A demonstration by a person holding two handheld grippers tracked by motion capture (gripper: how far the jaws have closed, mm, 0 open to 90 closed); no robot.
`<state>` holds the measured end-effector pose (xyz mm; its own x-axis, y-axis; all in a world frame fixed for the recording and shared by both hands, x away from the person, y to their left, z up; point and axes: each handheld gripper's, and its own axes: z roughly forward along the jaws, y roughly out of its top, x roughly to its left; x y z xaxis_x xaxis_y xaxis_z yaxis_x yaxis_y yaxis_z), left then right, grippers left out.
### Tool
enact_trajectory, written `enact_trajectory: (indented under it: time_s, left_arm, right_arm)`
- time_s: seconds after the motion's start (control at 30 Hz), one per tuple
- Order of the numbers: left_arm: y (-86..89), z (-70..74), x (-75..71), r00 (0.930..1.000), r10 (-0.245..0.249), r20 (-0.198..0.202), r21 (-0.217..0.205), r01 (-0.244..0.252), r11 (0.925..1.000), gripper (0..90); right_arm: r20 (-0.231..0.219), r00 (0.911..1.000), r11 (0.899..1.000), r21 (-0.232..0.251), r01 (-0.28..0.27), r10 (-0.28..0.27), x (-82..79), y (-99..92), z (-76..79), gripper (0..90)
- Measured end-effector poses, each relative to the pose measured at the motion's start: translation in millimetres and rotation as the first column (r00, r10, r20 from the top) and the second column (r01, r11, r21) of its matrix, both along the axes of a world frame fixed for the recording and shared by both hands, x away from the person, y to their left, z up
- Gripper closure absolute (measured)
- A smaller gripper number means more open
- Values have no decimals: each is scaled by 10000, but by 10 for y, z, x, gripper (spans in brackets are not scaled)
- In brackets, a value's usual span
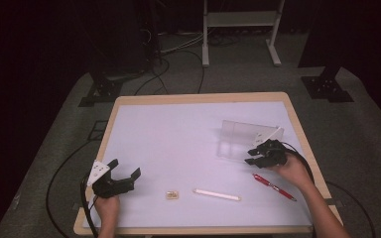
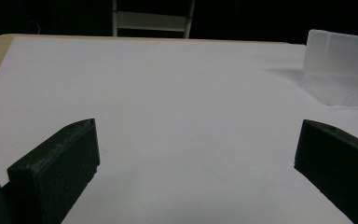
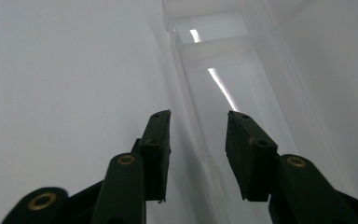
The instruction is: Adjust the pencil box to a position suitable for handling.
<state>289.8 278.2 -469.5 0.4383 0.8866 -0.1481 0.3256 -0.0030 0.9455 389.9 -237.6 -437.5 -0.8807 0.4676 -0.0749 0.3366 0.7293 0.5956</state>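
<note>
The right tongs [image 1: 250, 155] are sitting at the near edge of a clear plastic box [image 1: 245, 138] on the right half of the worktop [image 1: 178, 129] in the high view, with the person's right hand [image 1: 292, 168] gripping them from behind. The left tongs [image 1: 126, 168] are resting near the front left corner, spread wide with nothing between them, the left hand [image 1: 106, 206] holding them from below. A red pen [image 1: 273, 187] is lying just in front of the right hand, a white stick [image 1: 217, 194] is lying near the front edge at the middle, and a small tan item [image 1: 172, 195] is lying just left of the stick, too small to tell what it is. In the left gripper view, the left tongs [image 2: 196, 154] are standing far apart over bare white worktop [image 2: 168, 84], and the clear box [image 2: 342, 65] is sitting well off at the upper right. In the right gripper view, the right tongs [image 3: 198, 140] are partly closed, straddling a thin side wall of the clear box [image 3: 223, 60]; a gap is showing on each side of the wall, so the pads are not pressing on it.
</note>
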Motion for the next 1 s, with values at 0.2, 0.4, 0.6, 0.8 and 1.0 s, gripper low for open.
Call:
enact_trajectory:
  time_s: [0.2,0.4,0.6,0.8,1.0]
  left_arm:
    - [3,1,5,10000,37,-30,-34,-37,10000,0]
    - [1,-1,7,10000,62,-55,-54,-62,10000,0]
    - [11,-1,5,10000,32,-40,-129,-33,9999,0]
    - [9,-2,10,10000,69,-63,-105,-70,9999,0]
    - [13,-2,8,10000,36,-76,-90,-37,10000,0]
  right_arm:
    - [335,9977,9967,-572,-569,589,13,2,-56,695]
    - [665,9926,9900,-1052,-945,1018,18,40,-115,800]
    - [693,9900,9868,-1150,-1143,1227,37,51,-144,812]
    - [612,9888,9863,-1023,-1295,1362,62,31,-163,811]
    - [597,9867,9844,-1002,-1449,1513,77,26,-178,813]
